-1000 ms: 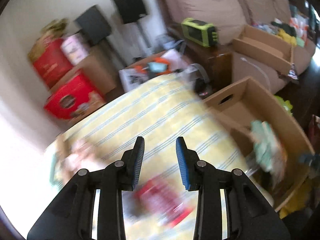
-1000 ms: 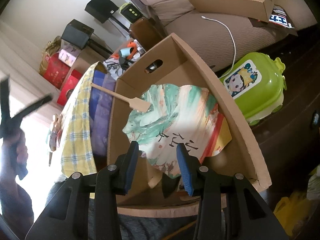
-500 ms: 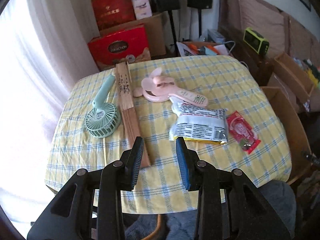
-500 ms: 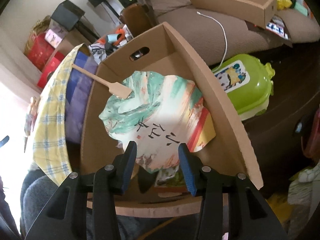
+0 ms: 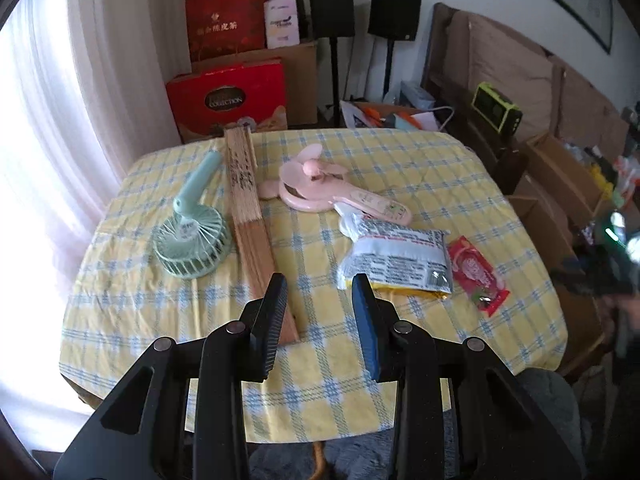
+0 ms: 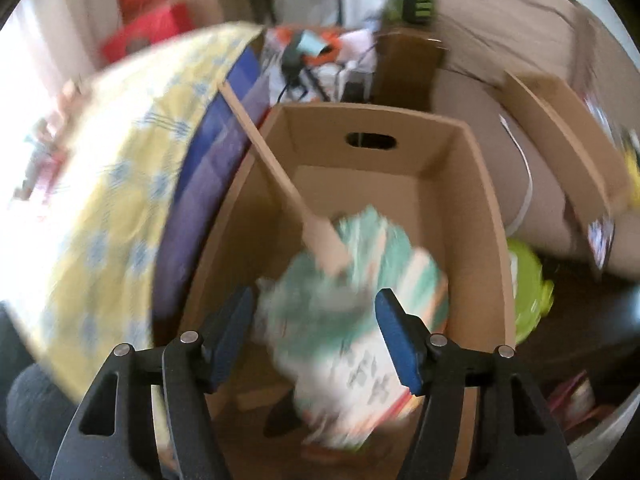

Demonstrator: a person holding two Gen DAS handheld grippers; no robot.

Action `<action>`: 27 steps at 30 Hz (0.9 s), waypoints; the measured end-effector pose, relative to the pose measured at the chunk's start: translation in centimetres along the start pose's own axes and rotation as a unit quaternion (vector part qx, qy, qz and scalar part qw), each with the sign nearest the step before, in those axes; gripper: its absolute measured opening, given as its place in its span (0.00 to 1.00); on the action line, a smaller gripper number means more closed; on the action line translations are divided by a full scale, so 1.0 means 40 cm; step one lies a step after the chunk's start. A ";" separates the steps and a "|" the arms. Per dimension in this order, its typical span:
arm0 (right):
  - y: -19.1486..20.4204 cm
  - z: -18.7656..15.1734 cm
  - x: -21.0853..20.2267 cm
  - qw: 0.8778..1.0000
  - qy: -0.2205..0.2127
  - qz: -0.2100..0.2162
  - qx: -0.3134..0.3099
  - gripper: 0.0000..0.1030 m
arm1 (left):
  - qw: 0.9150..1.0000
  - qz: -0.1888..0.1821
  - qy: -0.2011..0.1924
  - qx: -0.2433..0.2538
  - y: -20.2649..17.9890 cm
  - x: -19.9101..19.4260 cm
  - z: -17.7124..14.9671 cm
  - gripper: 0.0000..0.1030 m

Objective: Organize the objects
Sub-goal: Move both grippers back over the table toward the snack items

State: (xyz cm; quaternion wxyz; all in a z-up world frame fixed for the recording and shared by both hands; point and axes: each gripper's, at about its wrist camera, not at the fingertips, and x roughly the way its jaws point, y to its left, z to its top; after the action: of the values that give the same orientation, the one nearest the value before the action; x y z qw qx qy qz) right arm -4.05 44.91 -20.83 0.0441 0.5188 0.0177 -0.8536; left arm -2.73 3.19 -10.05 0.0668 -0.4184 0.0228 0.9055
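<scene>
On the yellow checked tablecloth (image 5: 400, 160) lie a green hand fan (image 5: 192, 240), a folded bamboo fan (image 5: 248, 208), a pink hand fan (image 5: 316, 188), a silver snack packet (image 5: 396, 264) and a red packet (image 5: 476, 276). My left gripper (image 5: 320, 292) hovers over the near table edge, open and empty, its left finger in front of the bamboo fan's end. My right gripper (image 6: 314, 300) is above the cardboard box (image 6: 484, 208) beside the table, its jaws opening. Below them in the box lies a painted paddle fan (image 6: 352, 320), blurred, with its wooden handle (image 6: 272, 160) sticking up. The pads do not press on it.
Red gift boxes (image 5: 228, 96) and two black speakers (image 5: 394, 12) stand behind the table. A brown sofa (image 5: 500, 68) with a cardboard tray (image 6: 560, 132) is at the right. A green plastic container (image 6: 528, 292) sits on the floor beside the box.
The left view swung from the box side to face the table squarely, then steadied. The right gripper rolled and shifted over the box, and its jaws spread much wider above the paddle fan.
</scene>
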 end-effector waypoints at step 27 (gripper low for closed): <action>-0.060 0.117 -0.024 0.961 -0.004 0.033 0.273 0.69 | 0.996 -0.027 0.006 -0.087 0.196 -0.004 -0.045 0.30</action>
State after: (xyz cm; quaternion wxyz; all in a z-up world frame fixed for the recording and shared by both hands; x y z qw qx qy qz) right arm -7.99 47.00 -17.85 -0.0714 0.5079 -0.2333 -0.8261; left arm -2.34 -4.75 -11.22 0.0547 -0.4281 -0.0672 0.8996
